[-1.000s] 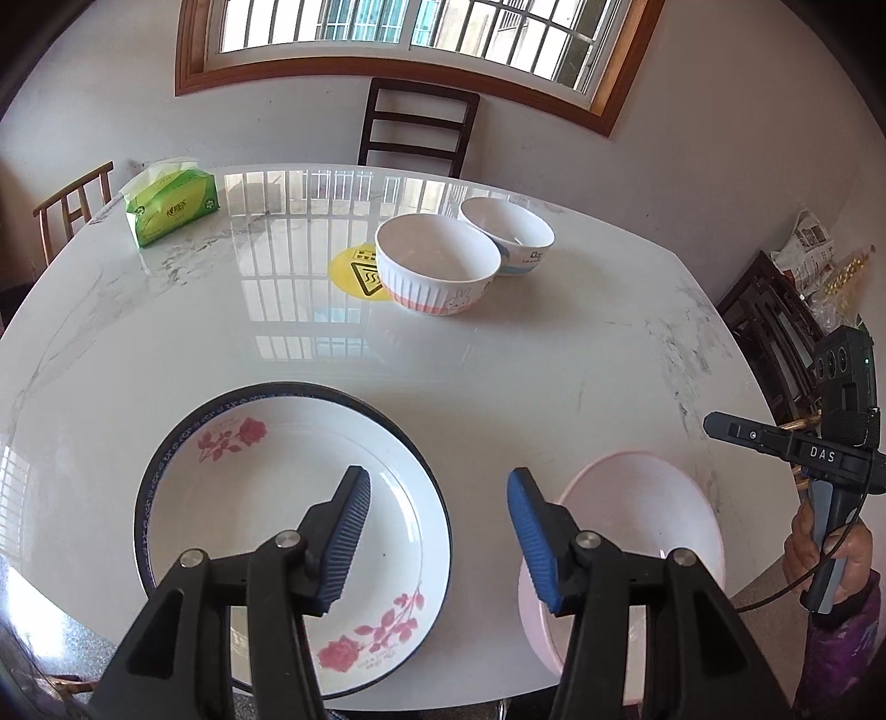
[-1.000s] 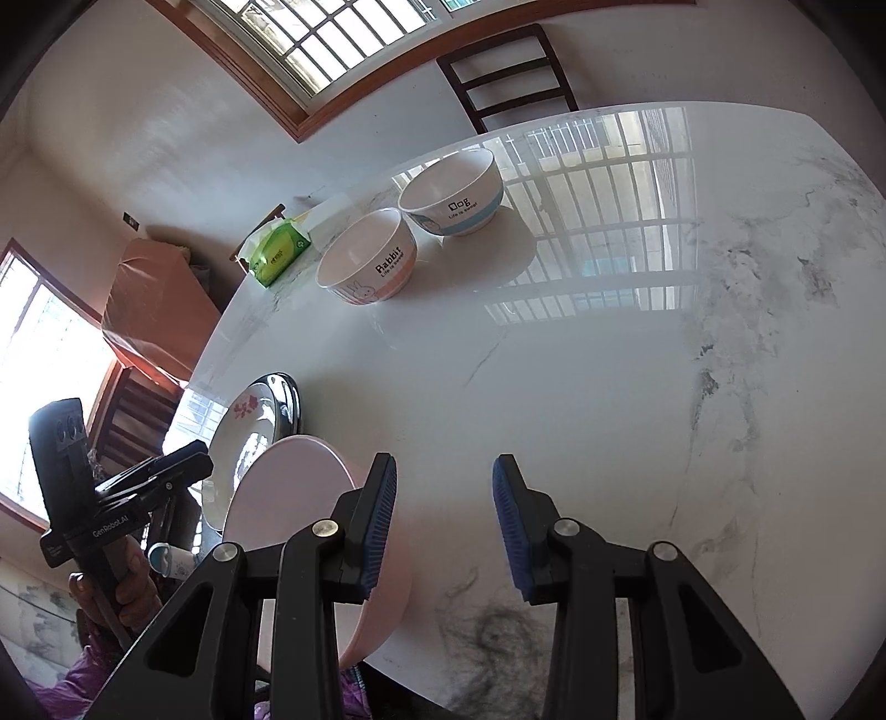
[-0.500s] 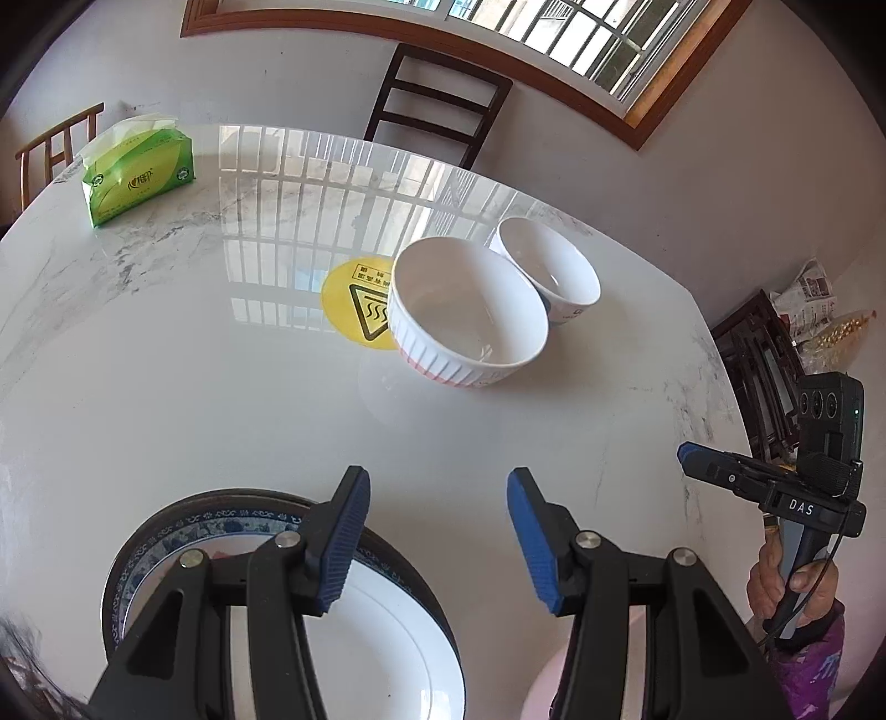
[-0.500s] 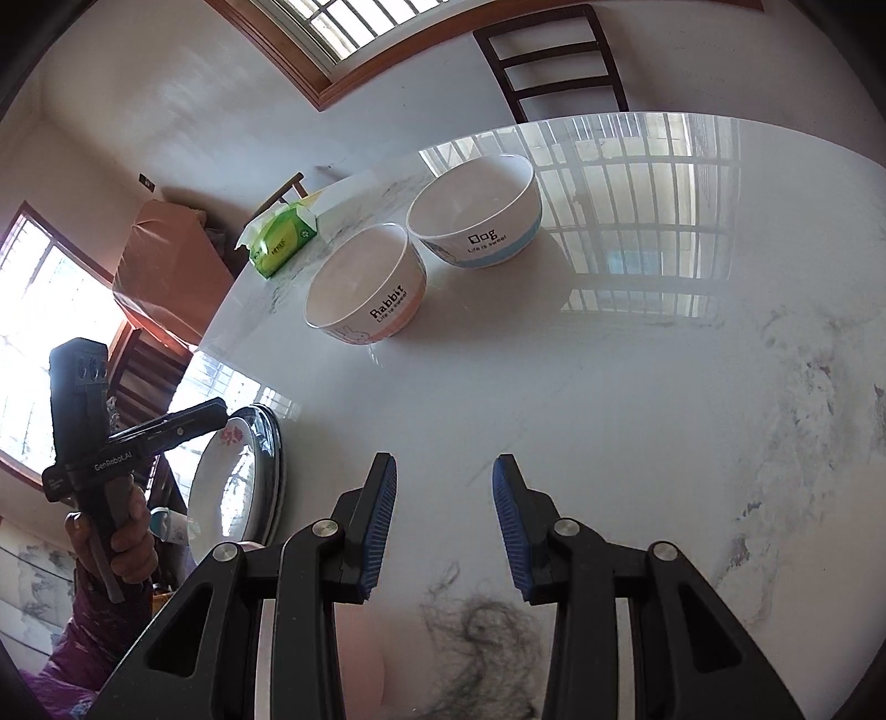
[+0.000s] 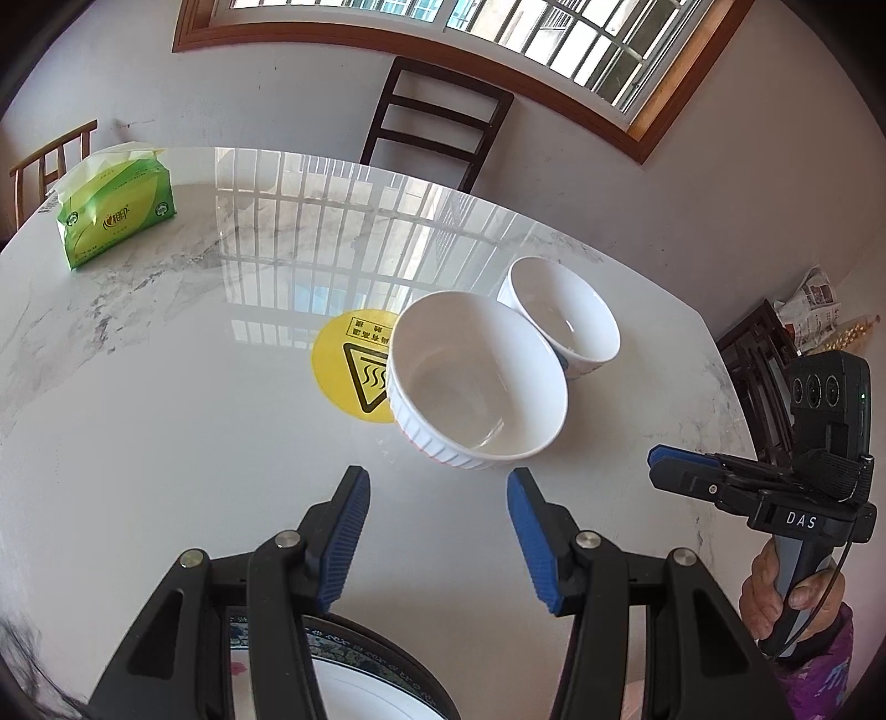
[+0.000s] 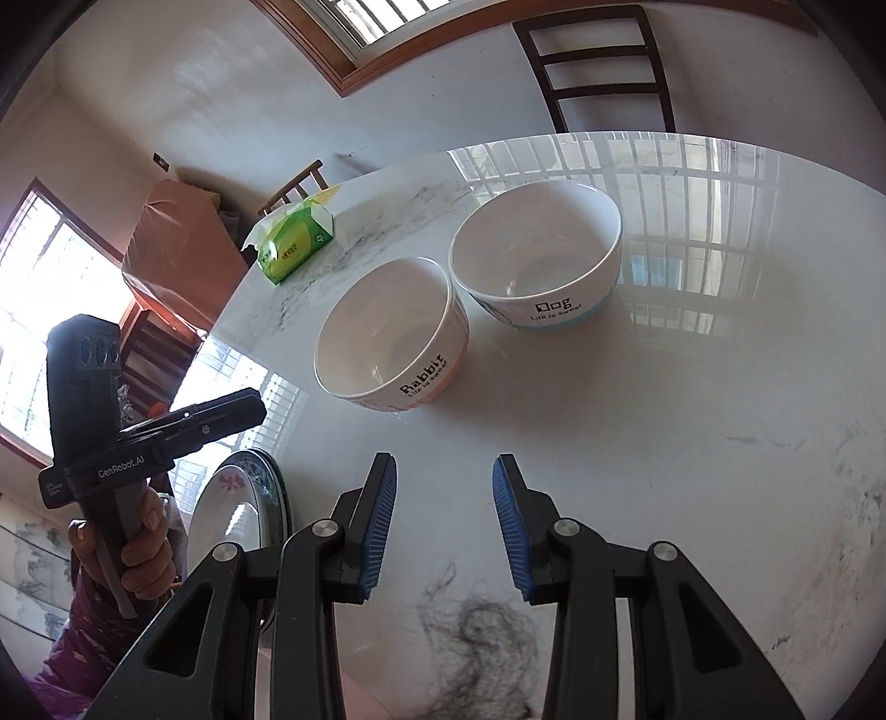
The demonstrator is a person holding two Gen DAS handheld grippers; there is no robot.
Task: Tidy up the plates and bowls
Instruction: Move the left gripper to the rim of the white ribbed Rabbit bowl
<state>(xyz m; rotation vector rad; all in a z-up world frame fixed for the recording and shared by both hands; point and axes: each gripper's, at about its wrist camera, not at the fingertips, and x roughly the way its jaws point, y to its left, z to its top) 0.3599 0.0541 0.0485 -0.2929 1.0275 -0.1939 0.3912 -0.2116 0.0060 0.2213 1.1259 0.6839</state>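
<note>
Both hand-held tools are hovering above the marble table (image 5: pixel 166 443) with nothing between their blue pads: left gripper (image 5: pixel 437 531) standing well apart, right gripper (image 6: pixel 443 520) narrower but still apart. Nearest, the flowered plate (image 6: pixel 232 509) is sitting at the table's near edge; beyond, the Rabbit bowl (image 6: pixel 387 338) and Dog bowl (image 6: pixel 531 255) are resting just beside each other. Both are looking glazed, stiff, breakable and likely slippery, so pinching across the rim wall is seeming safest

Bright daylight from the window (image 5: pixel 498 33) glares off the glossy tabletop (image 5: pixel 166 387); fisheye edges bend and darken.
</note>
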